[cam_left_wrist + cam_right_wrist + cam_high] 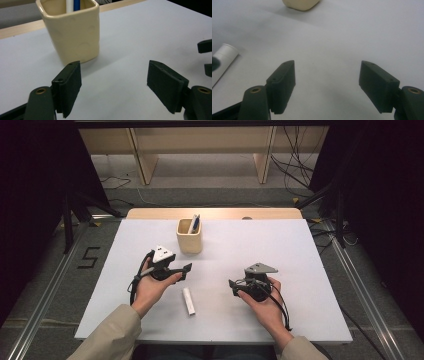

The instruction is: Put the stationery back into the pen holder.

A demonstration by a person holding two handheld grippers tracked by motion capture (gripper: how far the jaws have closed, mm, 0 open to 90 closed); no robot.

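A cream cup stands at the back middle of the white table, with a white and a blue pen upright in it. The left gripper view brings the cup close, just beyond the jaws. A white capped marker lies flat near the front, between the two hands; its end lies at the left of the right gripper view. My left gripper is open and empty, a little in front of the cup. My right gripper is open and empty, to the right of the marker.
The table's wooden back edge lies behind the cup. Wooden furniture legs and loose cables stand on the floor beyond. A metal rail runs along the floor at the left.
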